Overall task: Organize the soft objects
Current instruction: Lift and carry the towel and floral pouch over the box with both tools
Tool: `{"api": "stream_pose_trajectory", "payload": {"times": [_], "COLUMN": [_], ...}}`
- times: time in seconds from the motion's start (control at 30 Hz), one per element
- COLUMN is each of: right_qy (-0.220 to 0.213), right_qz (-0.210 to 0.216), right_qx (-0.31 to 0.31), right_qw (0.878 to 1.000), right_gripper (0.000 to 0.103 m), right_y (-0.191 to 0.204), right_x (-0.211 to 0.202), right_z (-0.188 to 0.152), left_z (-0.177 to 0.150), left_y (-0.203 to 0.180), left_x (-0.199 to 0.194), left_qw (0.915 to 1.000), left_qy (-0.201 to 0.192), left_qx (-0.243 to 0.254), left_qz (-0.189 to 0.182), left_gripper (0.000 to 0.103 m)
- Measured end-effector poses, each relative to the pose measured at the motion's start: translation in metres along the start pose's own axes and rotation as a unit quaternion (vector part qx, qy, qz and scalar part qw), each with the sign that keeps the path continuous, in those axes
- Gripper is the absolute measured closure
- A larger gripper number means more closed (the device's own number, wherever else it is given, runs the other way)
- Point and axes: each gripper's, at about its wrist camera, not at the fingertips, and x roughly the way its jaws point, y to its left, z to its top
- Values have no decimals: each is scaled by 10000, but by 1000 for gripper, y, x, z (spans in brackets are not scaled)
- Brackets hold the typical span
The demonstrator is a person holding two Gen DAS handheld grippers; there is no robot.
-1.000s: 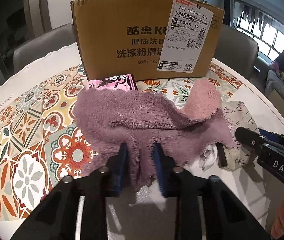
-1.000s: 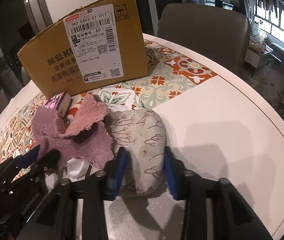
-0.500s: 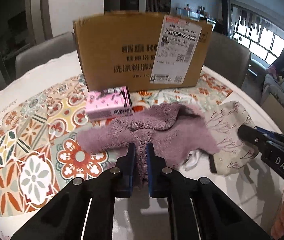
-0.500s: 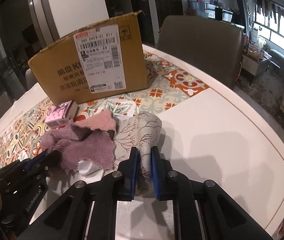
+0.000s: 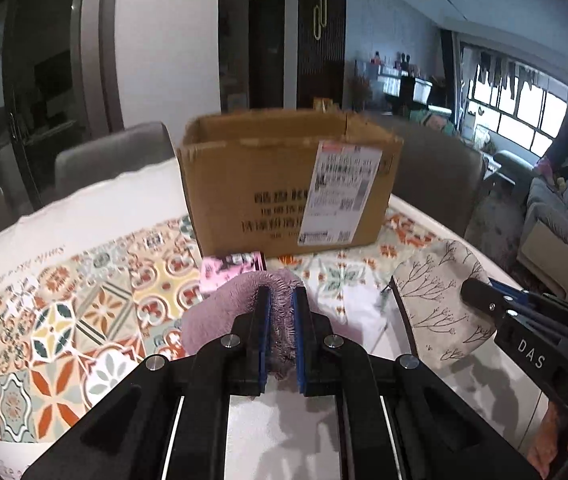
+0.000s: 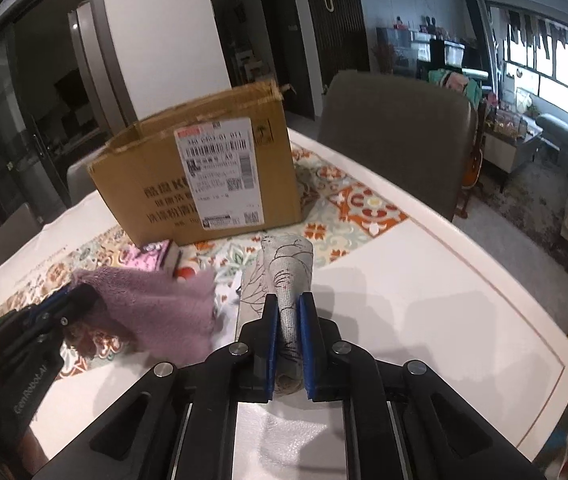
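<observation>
left wrist: close above bench, facing cardboard box
right wrist: same, from the right
shared: box, bench

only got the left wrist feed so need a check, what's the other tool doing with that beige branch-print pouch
Observer: The right tool is shut on the beige branch-print fabric pouch, pinching its near end between the blue pads.
Operator: anything past the pouch on that side
Observer: Bare white tabletop, then a grey upholstered chair behind it.
Operator: how's my purple towel look from there
Observer: The fluffy purple towel hangs from the left tool, off the table.
</observation>
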Motion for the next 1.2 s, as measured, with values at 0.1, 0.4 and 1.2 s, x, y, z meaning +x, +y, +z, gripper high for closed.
{"api": "stream_pose_trajectory", "payload": {"times": [0.1, 0.4, 1.2], "right_qy": [-149, -581, -1406], "right_qz": [24, 195, 484], "right_qx": [-16, -109, -319], "right_qw": [9999, 9981, 9884], "right_gripper": [91, 91, 91], "right_y": [1, 8, 28], "right_x": [-9, -32, -57], "right_z": [6, 22, 79], "left_z": [8, 31, 90], "left_y": [-1, 0, 5], "left_x": [-12, -44, -59], "left_qw": [9998, 9972, 9910], "left_qy": [-182, -742, -1340], "left_qx": [-6, 3, 77], "left_qz": [12, 75, 21], "left_gripper": [91, 91, 91]}}
